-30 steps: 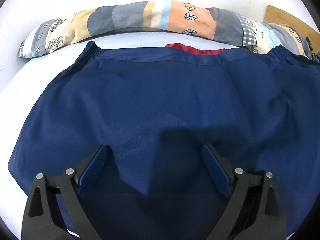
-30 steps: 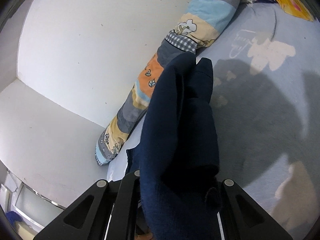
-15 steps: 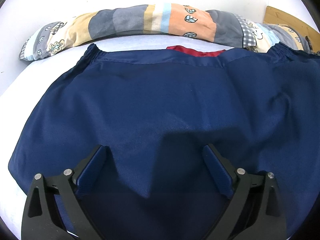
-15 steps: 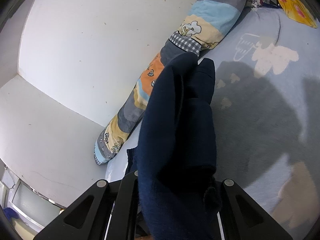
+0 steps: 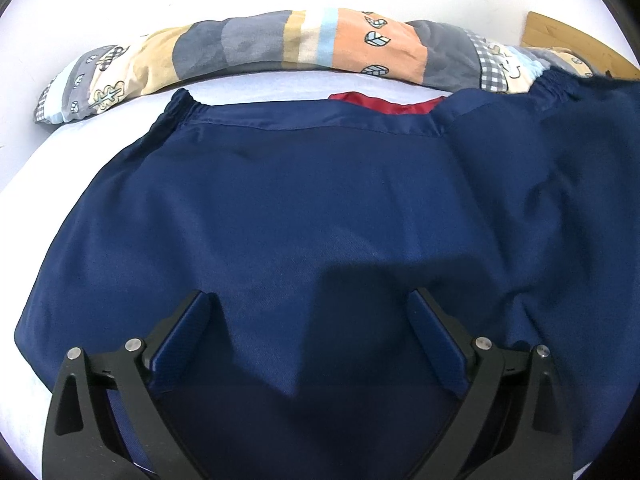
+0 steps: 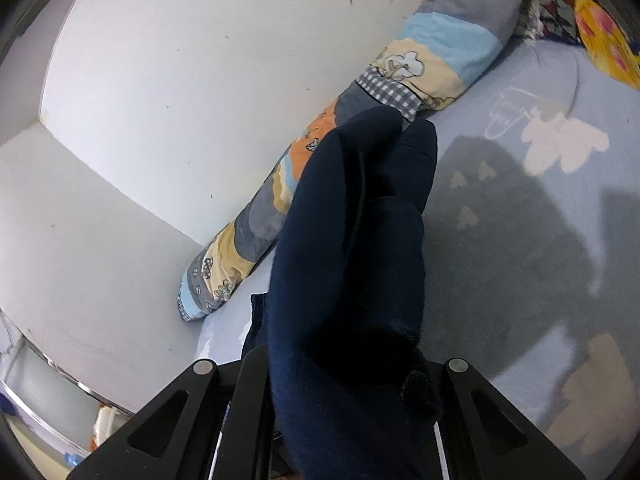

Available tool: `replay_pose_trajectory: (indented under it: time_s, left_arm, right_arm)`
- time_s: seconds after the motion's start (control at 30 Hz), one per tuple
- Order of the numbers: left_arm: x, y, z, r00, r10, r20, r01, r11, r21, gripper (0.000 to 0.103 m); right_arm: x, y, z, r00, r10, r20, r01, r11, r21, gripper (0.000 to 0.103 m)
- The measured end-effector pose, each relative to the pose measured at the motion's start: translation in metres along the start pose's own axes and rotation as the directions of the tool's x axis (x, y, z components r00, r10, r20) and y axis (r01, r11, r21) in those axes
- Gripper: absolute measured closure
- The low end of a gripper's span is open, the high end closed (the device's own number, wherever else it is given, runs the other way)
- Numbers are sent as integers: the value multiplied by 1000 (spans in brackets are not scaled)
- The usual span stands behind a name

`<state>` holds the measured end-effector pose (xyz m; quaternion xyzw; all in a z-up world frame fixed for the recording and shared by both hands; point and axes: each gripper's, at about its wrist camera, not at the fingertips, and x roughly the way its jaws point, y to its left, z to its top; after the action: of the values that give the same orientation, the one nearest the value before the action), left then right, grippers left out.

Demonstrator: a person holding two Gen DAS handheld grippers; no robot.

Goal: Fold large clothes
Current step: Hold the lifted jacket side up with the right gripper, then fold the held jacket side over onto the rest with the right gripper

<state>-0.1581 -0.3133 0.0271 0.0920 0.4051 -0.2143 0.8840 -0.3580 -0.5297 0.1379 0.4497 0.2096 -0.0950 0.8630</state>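
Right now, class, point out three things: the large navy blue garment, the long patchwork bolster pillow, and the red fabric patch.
large navy blue garment (image 5: pixel 320 208), left wrist view, middle of the flat panel.
long patchwork bolster pillow (image 5: pixel 376 46), left wrist view, orange section.
red fabric patch (image 5: pixel 384 102), left wrist view, exposed strip at the waistband.

A home bedroom: a bed with a pale blue sheet (image 6: pixel 560 216) printed with cartoon shapes, a long patchwork bolster pillow (image 5: pixel 312 46) along its far edge against a bare white wall (image 6: pixel 192 64), and a wooden headboard (image 5: pixel 560 40) corner.
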Motion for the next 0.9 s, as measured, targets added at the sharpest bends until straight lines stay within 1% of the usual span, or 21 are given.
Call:
replay_pose_trajectory:
  time_s: [0.1,0.17,0.3,0.43,0.5,0.57,0.63,0.67,0.73,0.8,0.83,0.9]
  left_arm:
    - [-3,3,2,1000,-19,-20,19,1000,16,3]
    - [-7,9,6,999,-13,-31,14,1000,18,3]
    - [-25,39,16,1000,-13,-13,12,999,-37,3]
    - [-57,98,27,1000,9,15,-6,988,-151,3]
    - [-76,133,29,998,55,7,-52,979,-198,3]
    - [-97,170,24,995,103,19,-95,963,-251,3]
    - [-107,198,19,989,147,14,-136,945,-299,3]
    - [-112,218,16,984,177,17,-161,928,-336,3]
    - [-111,242,14,981,195,3,-180,911,-371,3]
    - [-105,265,13,973,231,-25,-223,896,-385,3]
    - [-102,275,13,970,242,-37,-237,890,-391,3]
    - [-101,284,14,969,243,-42,-239,885,-401,3]
  right_arm:
    - [2,12,-1,1000,-5,2,5,999,-32,91]
    - [5,22,-3,1000,-18,7,18,998,-61,91]
    - [13,44,-7,999,-32,6,32,994,-106,91]
    - [25,76,-17,999,-52,2,52,984,-168,91]
    - [35,97,-25,998,-70,-1,69,974,-214,91]
    - [50,120,-35,996,-88,-4,84,961,-262,90]
    - [69,140,-48,994,-110,-15,101,949,-298,90]
    - [83,152,-56,992,-125,-26,110,941,-319,90]
    - [112,175,-78,985,-170,-39,143,916,-376,90]
    - [152,196,-110,972,-230,-54,181,870,-458,90]
    - [174,201,-130,959,-275,-62,207,837,-507,90]
    - [214,203,-166,931,-352,-91,237,778,-582,89]
